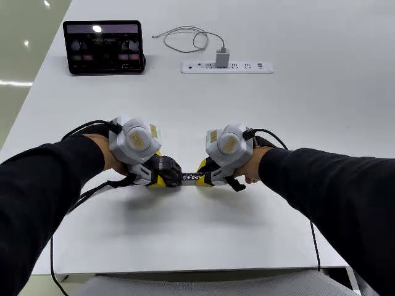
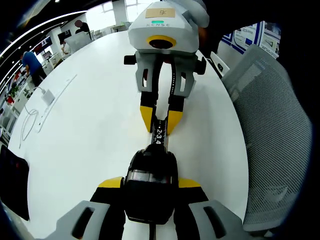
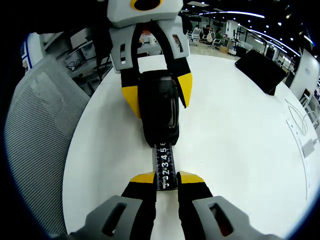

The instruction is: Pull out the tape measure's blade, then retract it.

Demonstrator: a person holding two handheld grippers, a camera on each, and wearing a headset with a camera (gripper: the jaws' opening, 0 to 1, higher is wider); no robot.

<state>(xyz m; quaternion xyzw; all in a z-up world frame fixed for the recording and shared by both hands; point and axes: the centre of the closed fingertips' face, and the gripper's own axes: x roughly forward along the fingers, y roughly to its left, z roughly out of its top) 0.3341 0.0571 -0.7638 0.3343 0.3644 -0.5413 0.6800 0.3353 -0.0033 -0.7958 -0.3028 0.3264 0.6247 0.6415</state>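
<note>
A black tape measure (image 1: pixel 165 171) lies between the two grippers near the table's front edge. My left gripper (image 2: pixel 150 184) is shut on its case (image 2: pixel 150 182), yellow fingertips on either side. A short length of the white blade (image 3: pixel 163 167) with black numbers sticks out of the case (image 3: pixel 159 107). My right gripper (image 3: pixel 164 178) is shut on the blade's end. In the head view the left gripper (image 1: pixel 158 179) and the right gripper (image 1: pixel 202 177) face each other, a few centimetres apart, with the blade (image 1: pixel 191 178) between them.
On the white table (image 1: pixel 203 228), a dark tablet (image 1: pixel 104 47) stands at the back left. A white power strip (image 1: pixel 226 66) with a plugged charger and coiled cable (image 1: pixel 185 38) lies at the back centre. A grey mesh chair (image 2: pixel 270 135) is beside the table's front edge.
</note>
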